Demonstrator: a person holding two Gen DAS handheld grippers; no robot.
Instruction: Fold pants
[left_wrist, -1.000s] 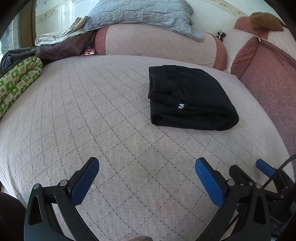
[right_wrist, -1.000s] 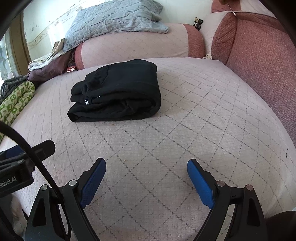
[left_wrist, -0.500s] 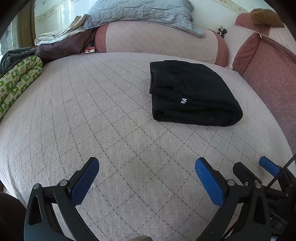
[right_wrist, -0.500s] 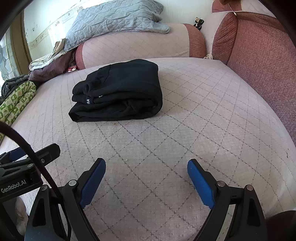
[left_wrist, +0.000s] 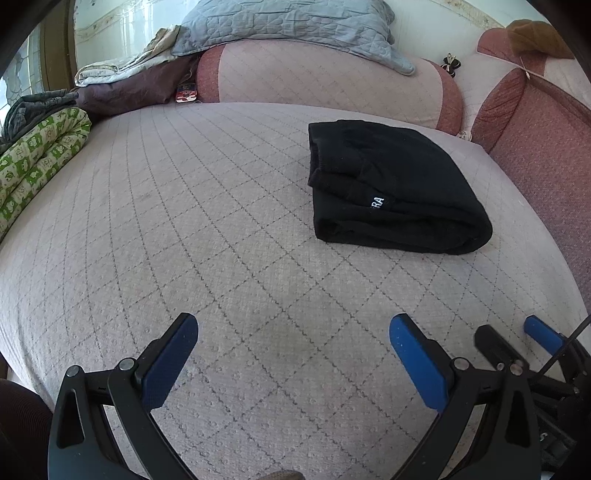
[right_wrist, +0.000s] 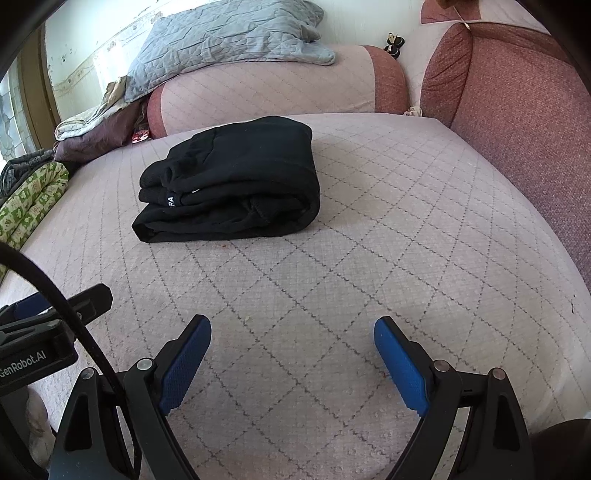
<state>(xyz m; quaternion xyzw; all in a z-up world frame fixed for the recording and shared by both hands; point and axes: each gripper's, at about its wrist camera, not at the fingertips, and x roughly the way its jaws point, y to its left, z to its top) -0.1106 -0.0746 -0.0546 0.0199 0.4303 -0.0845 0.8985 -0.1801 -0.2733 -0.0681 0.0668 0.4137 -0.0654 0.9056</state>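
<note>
Pants (left_wrist: 395, 188) lie folded in a compact black bundle on the bed (left_wrist: 221, 221), at about one o'clock from the left gripper (left_wrist: 293, 332) and eleven from the right gripper (right_wrist: 291, 332), both spread and empty, so folding looks finished and only withdrawal seems needed.

Pants label (right_wrist: 171, 202) partly folded under — only "RA" legible.

White "RA" on the pants (right_wrist: 229, 177) tag; "GenRobot.AI" on the left tongs (right_wrist: 55, 306)
</note>
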